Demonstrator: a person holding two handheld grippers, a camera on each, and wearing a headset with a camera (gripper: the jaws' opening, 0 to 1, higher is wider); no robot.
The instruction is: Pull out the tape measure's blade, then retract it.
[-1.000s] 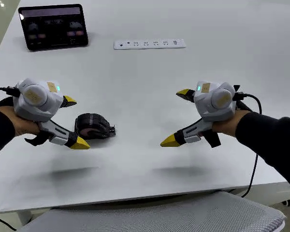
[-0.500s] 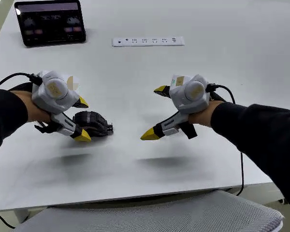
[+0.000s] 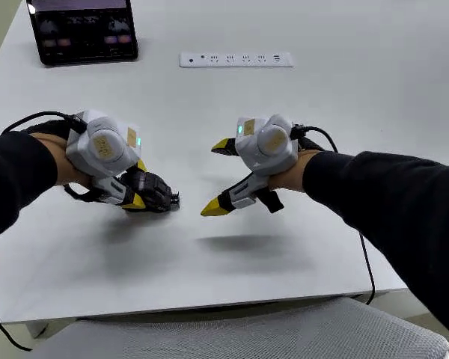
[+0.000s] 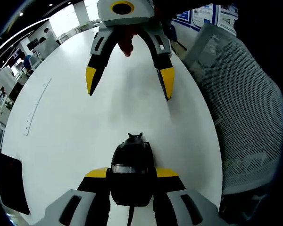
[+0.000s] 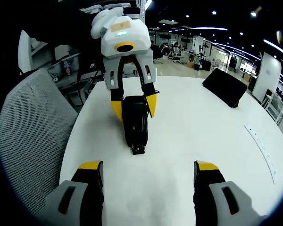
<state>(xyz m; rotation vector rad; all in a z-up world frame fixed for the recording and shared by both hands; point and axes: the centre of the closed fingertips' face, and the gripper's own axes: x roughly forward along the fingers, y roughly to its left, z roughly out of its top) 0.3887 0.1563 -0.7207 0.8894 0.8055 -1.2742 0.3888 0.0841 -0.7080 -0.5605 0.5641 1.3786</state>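
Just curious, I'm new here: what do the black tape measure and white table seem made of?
The tape measure looks like hard plastic, maybe rubber-coated: matte black, ridged casing, slight highlights. The table looks like laminate or painted board: smooth white, satin, soft shadows only.

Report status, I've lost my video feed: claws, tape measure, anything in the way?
Left claw shut on tape measure, on the table. Right claw open, facing its tab, apart from it. Blade not out. Nothing between.
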